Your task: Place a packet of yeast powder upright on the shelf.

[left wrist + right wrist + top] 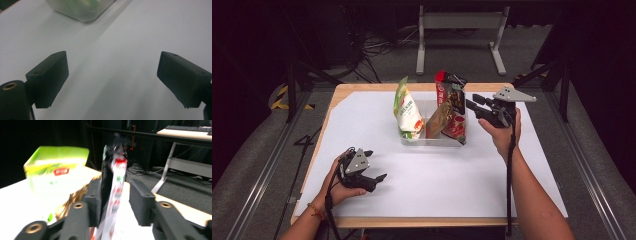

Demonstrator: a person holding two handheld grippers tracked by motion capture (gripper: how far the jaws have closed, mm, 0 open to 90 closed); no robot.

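A clear plastic bin [432,140] stands on the white surface [437,175], toward its far side, and serves as the landmark here. In its left part a green-and-white snack bag [408,111] stands upright, leaning a little left. In its right part a red-and-black snack bag [452,102] stands tall, with a smaller golden-brown packet [438,120] tilted against its near left side.

The right hand [501,132] is raised just right of the bin, forearm stretching up from the near edge of the surface, wrist bent so the right gripper [473,105] points leftward at the upper part of the red-and-black bag. In the right gripper view the jaws stand on either side of that bag's [113,192] edge, partly apart: one jaw seems to touch it, the other shows a clear gap, so the bag is between them but not clamped. The picture is blurred there.

The left hand [341,186] rests low on the surface, well to the near left of the bin, palm cupping the left gripper [375,165], which points right and slightly away. Its jaws are spread wide with nothing between them; the left gripper view shows bare white surface [120,50] and a corner of the bin [82,10] beyond.
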